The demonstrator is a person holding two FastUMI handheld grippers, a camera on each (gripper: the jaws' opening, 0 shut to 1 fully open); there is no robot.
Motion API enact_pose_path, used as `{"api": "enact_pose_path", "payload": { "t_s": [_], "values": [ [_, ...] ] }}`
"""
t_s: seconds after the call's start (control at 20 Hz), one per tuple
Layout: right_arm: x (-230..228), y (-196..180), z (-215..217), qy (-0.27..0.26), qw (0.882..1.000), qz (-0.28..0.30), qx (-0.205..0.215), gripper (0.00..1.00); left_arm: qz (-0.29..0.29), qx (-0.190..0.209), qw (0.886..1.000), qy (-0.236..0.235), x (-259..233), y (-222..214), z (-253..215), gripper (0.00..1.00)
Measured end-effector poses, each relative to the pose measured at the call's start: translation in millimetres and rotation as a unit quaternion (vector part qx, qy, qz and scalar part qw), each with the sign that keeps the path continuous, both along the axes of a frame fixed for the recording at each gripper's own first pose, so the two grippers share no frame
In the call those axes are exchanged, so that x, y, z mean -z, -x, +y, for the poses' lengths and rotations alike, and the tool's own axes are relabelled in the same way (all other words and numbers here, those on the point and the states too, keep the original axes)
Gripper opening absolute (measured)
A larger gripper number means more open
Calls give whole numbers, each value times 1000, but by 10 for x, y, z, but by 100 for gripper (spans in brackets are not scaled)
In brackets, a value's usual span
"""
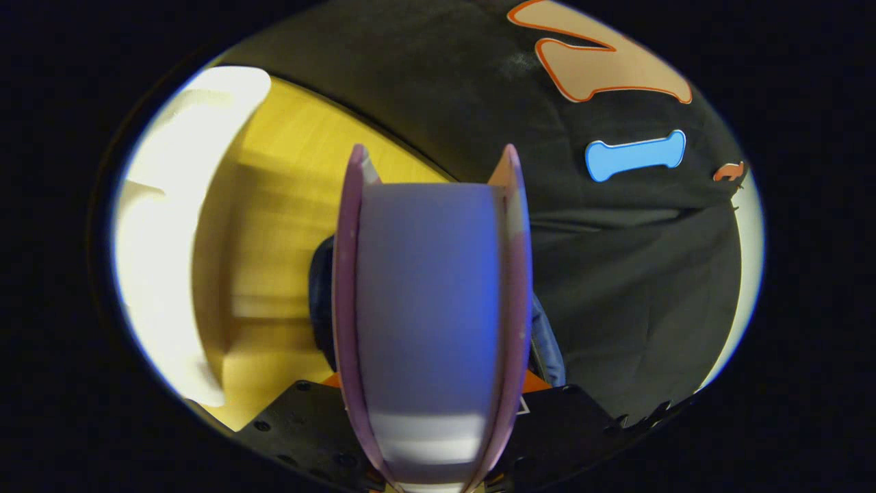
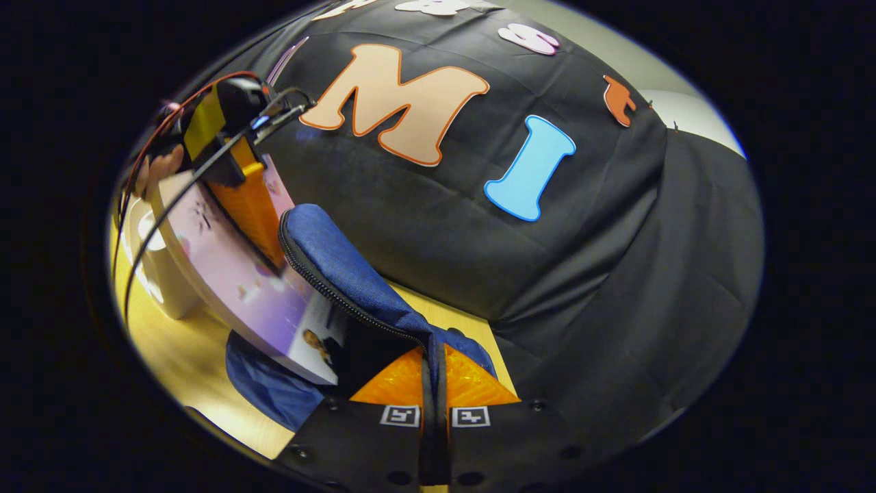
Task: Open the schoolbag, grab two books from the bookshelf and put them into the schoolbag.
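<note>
A yellow wooden surface (image 2: 185, 356) stood before a black cloth wall. On it sat the blue schoolbag (image 2: 342, 274), its zip open. The right gripper (image 2: 434, 383) was pinched tight on the bag's edge, holding the flap up. The left gripper (image 2: 253, 205) was clamped on a pale purple book (image 1: 428, 315) with its low end going into the bag. The little pictures on the book's cover were too small to make out. A white shelf (image 1: 164, 226) behind looked blurry.

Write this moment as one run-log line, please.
left gripper: shut on book | right gripper: shut on schoolbag flap | book entering schoolbag
</note>
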State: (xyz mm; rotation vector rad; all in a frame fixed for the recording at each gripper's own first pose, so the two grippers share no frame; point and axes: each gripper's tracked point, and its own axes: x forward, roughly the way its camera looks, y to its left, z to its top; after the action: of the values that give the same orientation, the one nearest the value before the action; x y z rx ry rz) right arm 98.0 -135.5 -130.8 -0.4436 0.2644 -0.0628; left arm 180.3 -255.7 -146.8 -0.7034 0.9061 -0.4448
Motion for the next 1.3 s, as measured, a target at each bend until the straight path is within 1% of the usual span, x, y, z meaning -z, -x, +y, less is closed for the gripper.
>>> {"api": "enact_pose_path", "payload": {
  "t_s": [0.15, 0.3, 0.45, 0.5, 0.55, 0.6, 0.65, 0.7, 0.85, 0.95, 1.0, 1.05, 1.1, 1.15, 1.2, 1.25, 1.3],
  "values": [
    [-42, 4, 3, -11, 1000, -11, -1, 3, -22, 27, 999, 34, 102, -80, -384, 44],
    [-89, 24, 40, -17, 1000, -21, -6, 3, -25, 32, 998, 45, 314, -189, -615, 44],
    [-112, 45, 72, -20, 999, -25, -11, 3, -24, 38, 998, 48, 519, -305, -786, 44],
    [-128, 46, 91, -23, 999, -26, -9, 5, -26, 38, 998, 53, 566, -341, -833, 44],
    [-129, 52, 123, -29, 999, -27, -10, 3, -27, 36, 997, 60, 623, -391, -893, 44],
    [-127, 59, 159, -34, 999, -29, -11, 3, -27, 35, 997, 70, 670, -431, -943, 44],
    [-94, 76, 189, -34, 999, -26, -12, 3, -25, 35, 996, 81, 719, -461, -994, 44],
    [-88, 87, 206, -32, 999, -24, -12, 1, -24, 37, 995, 91, 746, -473, -1040, 44],
    [-61, 97, 222, -34, 999, -20, -10, 5, -27, 41, 993, 107, 898, -501, -1080, 44],
    [-24, 90, 184, -35, 999, -15, -2, 1, -20, 45, 994, 98, 992, -532, -1160, 44],
    [-4, 88, 159, -34, 999, -13, 3, 5, -16, 47, 994, 99, 995, -547, -1198, 44],
    [-13, 88, 136, -36, 999, -13, 7, 5, -11, 47, 994, 101, 976, -594, -1215, 44],
    [-25, 80, 120, -38, 999, -14, 11, 3, -12, 43, 995, 90, 1008, -592, -1209, 44],
    [-19, 79, 98, -39, 999, -14, 14, 5, -17, 38, 997, 71, 1016, -595, -1150, 44],
    [-27, 76, 77, -38, 999, -14, 18, 3, -18, 35, 998, 52, 1038, -584, -1089, 44],
    [-25, 74, 45, -40, 999, -14, 22, 5, -23, 28, 999, 35, 1036, -591, -1006, 49],
    [-29, 79, 24, -43, 999, -13, 26, 3, -35, 16, 999, 23, 989, -612, -929, 55]
  ]
}}
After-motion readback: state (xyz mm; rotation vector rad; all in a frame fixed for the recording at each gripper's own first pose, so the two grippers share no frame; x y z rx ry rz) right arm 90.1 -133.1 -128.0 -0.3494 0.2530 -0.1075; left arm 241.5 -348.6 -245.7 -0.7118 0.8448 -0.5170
